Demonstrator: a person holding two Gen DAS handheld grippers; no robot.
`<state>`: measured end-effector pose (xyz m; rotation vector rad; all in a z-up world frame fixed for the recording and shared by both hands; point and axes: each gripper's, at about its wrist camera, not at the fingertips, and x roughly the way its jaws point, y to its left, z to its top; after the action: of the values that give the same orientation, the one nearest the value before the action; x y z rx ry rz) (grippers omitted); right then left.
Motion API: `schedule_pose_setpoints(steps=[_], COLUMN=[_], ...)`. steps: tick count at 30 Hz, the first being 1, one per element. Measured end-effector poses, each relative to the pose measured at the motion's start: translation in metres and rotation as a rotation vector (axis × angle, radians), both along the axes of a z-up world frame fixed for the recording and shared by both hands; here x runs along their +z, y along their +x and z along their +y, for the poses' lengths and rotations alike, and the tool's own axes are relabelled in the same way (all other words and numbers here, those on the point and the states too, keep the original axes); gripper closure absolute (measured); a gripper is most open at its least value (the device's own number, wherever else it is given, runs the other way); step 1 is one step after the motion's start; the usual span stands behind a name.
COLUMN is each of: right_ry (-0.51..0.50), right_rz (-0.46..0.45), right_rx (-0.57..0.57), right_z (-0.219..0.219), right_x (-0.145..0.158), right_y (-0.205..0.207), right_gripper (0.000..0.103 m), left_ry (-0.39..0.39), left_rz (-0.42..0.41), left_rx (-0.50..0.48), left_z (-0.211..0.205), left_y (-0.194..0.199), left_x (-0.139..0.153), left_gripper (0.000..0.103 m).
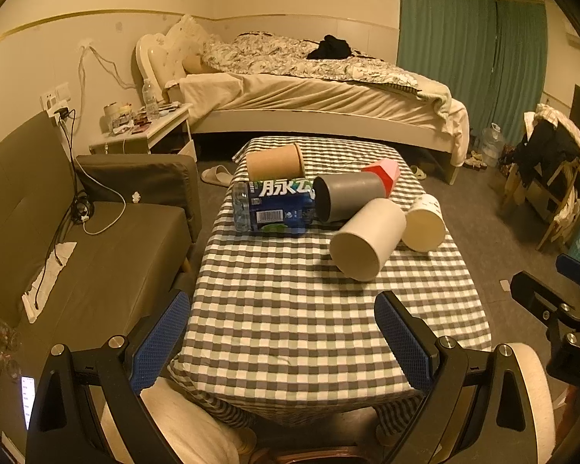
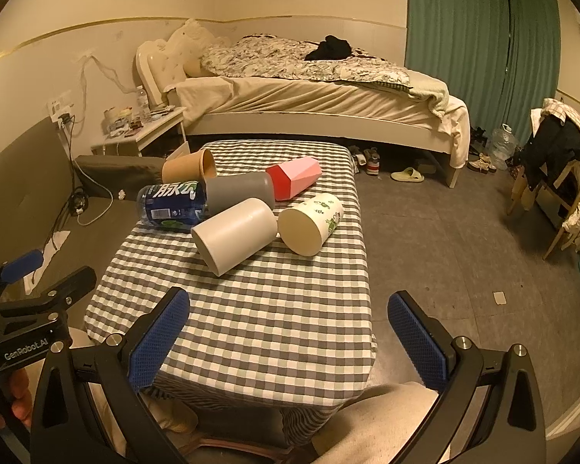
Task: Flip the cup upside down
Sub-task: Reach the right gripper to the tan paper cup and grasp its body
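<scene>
Several cups lie on their sides on the checkered table (image 1: 290, 328): a white cup (image 1: 367, 243) (image 2: 236, 236), a floral paper cup (image 1: 423, 224) (image 2: 311, 224), a grey cup (image 1: 348, 197) (image 2: 239, 193), a red-pink faceted cup (image 1: 384, 174) (image 2: 294, 178) and a brown paper cup (image 1: 276, 162) (image 2: 189, 168). A blue-labelled bottle (image 1: 274, 208) (image 2: 172, 203) lies beside them. My left gripper (image 1: 282, 340) is open and empty above the table's near edge. My right gripper (image 2: 288, 342) is open and empty, also near the front edge.
A grey sofa (image 1: 77, 251) stands left of the table, with cables on it. A bed (image 1: 309, 89) is behind, a cluttered nightstand (image 1: 143, 131) at back left, a chair with clothes (image 1: 553, 170) at right. My knees are under the front edge.
</scene>
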<state>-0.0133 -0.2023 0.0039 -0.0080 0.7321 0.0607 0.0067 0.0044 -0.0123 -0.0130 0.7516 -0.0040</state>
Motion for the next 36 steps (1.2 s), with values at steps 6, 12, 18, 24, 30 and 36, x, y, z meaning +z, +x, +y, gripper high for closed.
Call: schedule_pose_setpoints(steps=[6,12,18,24,30,36], right_ry=[-0.039,-0.153,-0.287,-0.521,-0.683,-0.726], right_rz=[-0.004,0.002,0.054,0.157,0.280,0.387], right_rx=[0.099,0.301,0.546,0.736,0.868,0.955], right_z=[0.015,0.063,0.135,0.193,0.225,0.245], right_x=[0.024,0.055,0.055,0.011,-0.037,-0.076], right_y=[0.030,0.100,0.186,0.259,0.311,0.343], right_gripper=[0.000,0.000,0.000,0.000,0.001,0.001], left_ry=[-0.005,-0.019,-0.006,-0.024,-0.039,-0.038], left_rz=[0.020,0.064,0.114,0.171,0.215,0.242], left_rx=[0.051,0.131,0.206,0.270,0.301,0.296], left_z=[0.025,0.069,0.113,0.155,0.177,0.186], left_y=[0.031,0.076,0.117,0.158,0.187,0.204], left_x=[0.009,0.010,-0.006,-0.034,-0.061,-0.081], left_gripper=[0.004,0.004,0.004,0.004,0.004,0.004])
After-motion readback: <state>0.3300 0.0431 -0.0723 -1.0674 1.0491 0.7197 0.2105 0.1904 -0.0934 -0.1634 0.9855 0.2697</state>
